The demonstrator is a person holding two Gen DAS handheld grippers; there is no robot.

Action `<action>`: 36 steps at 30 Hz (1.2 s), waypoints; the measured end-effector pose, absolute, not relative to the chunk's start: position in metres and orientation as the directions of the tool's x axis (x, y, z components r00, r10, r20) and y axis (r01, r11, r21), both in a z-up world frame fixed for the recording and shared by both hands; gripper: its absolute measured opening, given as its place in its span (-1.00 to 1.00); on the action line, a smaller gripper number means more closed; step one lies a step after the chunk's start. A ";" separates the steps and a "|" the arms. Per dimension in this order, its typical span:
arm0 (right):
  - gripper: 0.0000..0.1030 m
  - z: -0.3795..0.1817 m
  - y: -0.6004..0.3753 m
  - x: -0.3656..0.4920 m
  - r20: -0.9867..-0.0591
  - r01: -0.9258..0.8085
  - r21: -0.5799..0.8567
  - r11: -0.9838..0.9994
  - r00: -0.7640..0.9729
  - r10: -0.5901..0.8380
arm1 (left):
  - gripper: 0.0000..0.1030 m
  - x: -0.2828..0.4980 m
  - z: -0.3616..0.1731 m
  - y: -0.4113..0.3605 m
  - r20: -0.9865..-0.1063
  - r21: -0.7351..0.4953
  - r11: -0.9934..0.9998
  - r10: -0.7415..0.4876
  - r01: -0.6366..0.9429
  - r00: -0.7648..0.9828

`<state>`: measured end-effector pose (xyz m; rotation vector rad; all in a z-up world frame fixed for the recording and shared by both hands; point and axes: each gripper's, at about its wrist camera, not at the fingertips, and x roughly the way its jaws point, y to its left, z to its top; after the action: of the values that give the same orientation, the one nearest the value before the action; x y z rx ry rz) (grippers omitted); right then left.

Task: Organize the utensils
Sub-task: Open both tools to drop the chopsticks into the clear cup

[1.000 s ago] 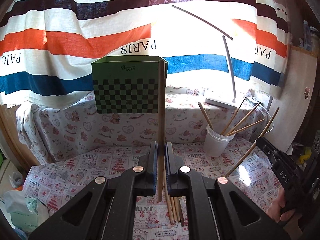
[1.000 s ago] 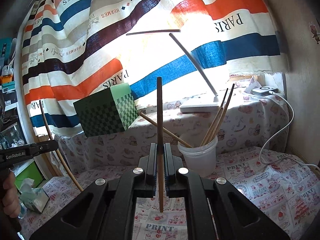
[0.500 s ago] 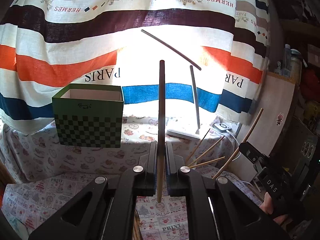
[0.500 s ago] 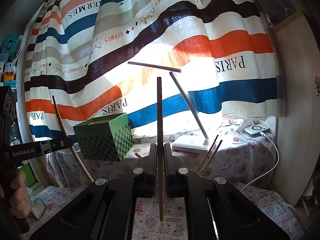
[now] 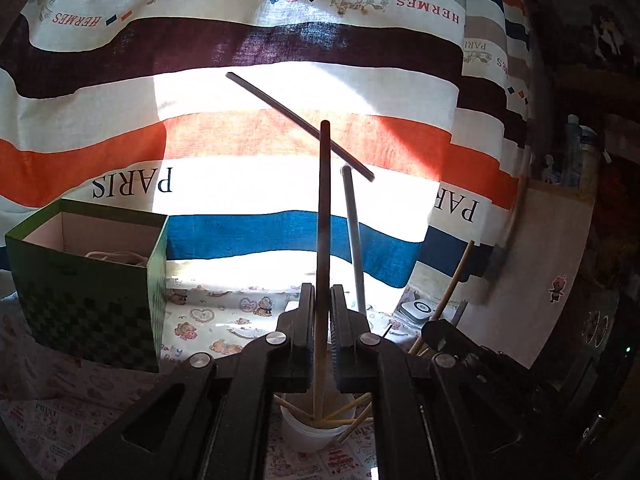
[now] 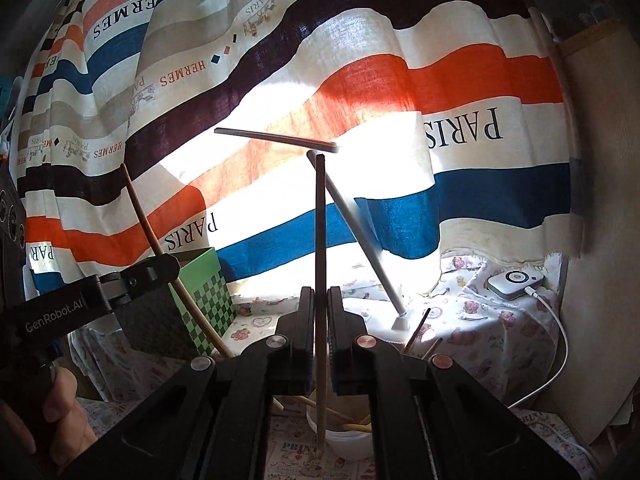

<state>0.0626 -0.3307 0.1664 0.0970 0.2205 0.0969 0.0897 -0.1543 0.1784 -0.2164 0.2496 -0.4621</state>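
Observation:
My left gripper (image 5: 322,320) is shut on an upright wooden chopstick (image 5: 323,220). Its lower tip hangs just over the white plastic cup (image 5: 308,438), which holds several chopsticks. My right gripper (image 6: 320,320) is shut on another upright chopstick (image 6: 320,232), whose lower end reaches down beside the cup's (image 6: 344,442) near rim. Each gripper shows in the other's view. The right gripper (image 5: 432,330) holds its slanted stick (image 5: 456,280) at the right. The left gripper (image 6: 164,266) holds its stick (image 6: 142,212) at the left, above a hand (image 6: 60,408).
A green checkered box (image 5: 88,292) stands open at the back left on the cloth-covered ledge. A white desk lamp (image 6: 360,232) rises behind the cup. A white charger (image 6: 516,280) with a cable lies at the right. A striped curtain hangs behind.
Both grippers rose and closed in on the cup, which now sits right under their jaws. The left view swung right, sending the green box to the left edge. Both grips stayed shut.

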 end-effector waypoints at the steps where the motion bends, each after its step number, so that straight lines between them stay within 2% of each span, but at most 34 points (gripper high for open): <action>1: -0.87 0.164 -0.331 0.067 -0.211 -0.074 0.103 0.992 0.973 0.095 | -0.88 0.095 0.176 -0.160 -0.189 -0.257 0.872 -0.469 0.417 0.863; 8: -0.87 0.155 -0.338 0.096 -0.193 -0.053 0.111 0.992 0.978 0.074 | -0.88 0.128 0.140 -0.188 -0.269 -0.218 0.884 -0.463 0.415 0.845; 12: -0.87 0.143 -0.337 0.109 -0.226 -0.041 0.080 0.996 0.972 0.058 | -0.88 0.137 0.121 -0.198 -0.314 -0.208 0.887 -0.461 0.413 0.830; 18: -0.87 0.131 -0.342 0.116 -0.281 -0.039 0.072 0.997 0.958 0.057 | -0.88 0.136 0.112 -0.208 -0.338 -0.169 0.887 -0.461 0.429 0.820; 25: -0.87 0.130 -0.341 0.116 -0.307 -0.060 0.056 0.997 0.949 0.074 | -0.85 0.130 0.116 -0.203 -0.324 -0.161 0.889 -0.458 0.429 0.828; 30: -0.86 0.133 -0.342 0.116 -0.334 -0.061 0.044 0.997 0.940 0.072 | -0.18 0.115 0.127 -0.185 -0.284 -0.142 0.910 -0.415 0.390 0.864; 34: -0.80 0.138 -0.341 0.116 -0.363 -0.085 0.048 0.995 0.927 0.096 | -0.12 0.104 0.141 -0.171 -0.271 -0.110 0.932 -0.362 0.345 0.892; 36: -0.70 0.141 -0.341 0.112 -0.369 -0.085 0.062 0.994 0.924 0.102 | 0.04 0.097 0.147 -0.164 -0.256 -0.100 0.938 -0.347 0.332 0.902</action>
<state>0.1124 -0.3415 0.1411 0.0453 0.3810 0.0957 0.0975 -0.1636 0.1471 -0.0548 0.2747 -0.3515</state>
